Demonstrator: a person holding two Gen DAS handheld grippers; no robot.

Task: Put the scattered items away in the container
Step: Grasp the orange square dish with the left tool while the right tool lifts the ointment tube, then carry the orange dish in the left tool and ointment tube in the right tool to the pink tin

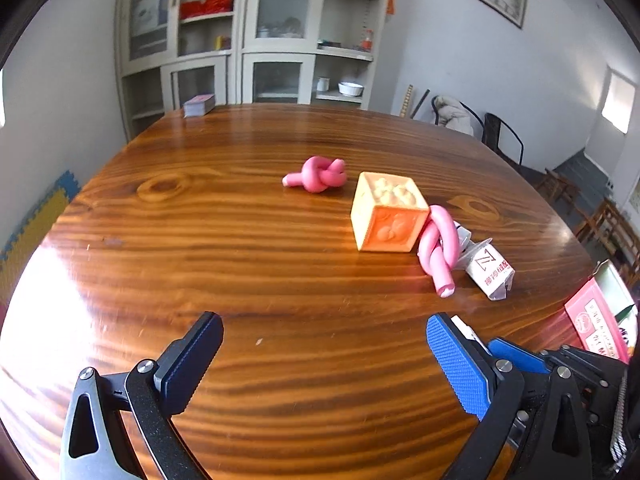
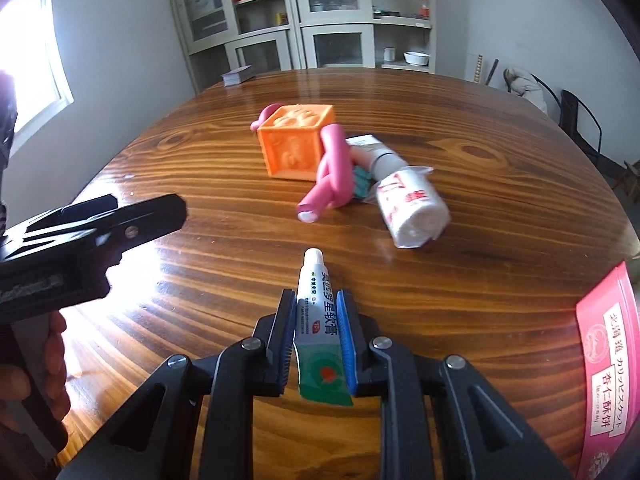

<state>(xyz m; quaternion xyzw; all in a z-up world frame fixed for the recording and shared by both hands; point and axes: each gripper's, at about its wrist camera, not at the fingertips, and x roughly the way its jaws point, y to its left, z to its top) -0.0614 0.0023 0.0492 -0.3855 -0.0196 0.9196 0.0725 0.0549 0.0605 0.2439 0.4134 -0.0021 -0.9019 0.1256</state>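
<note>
We note the small ointment tube clamped between the blue pads of the right gripper, jaws nearly closed on its printed body, white cap pointing forward over the wooden table, crimped green tail back toward the camera. The left gripper stands wide open with nothing between its fingers, hovering above bare tabletop. Ahead lie the remaining scattered items: an orange embossed cube, a knotted pink tube touching its side, a wrapped white roll just beside that, and a second white tube partly under the knot; a second pink knot sits apart beyond the cube in the left view. The pink box at the right edge is, we judge, the container, though only one printed wall shows. Risks: the grip sits on a soft, flattened tube, so it may slip or pivot between the pads during transfer, or squeeze paste toward the cap; a release short of the box opening would drop it onto the table. Hard to read: the box's opening and interior are cut off in both views, a teal object under the pink knot is unidentifiable, and glare washes out the table's left side.
</note>
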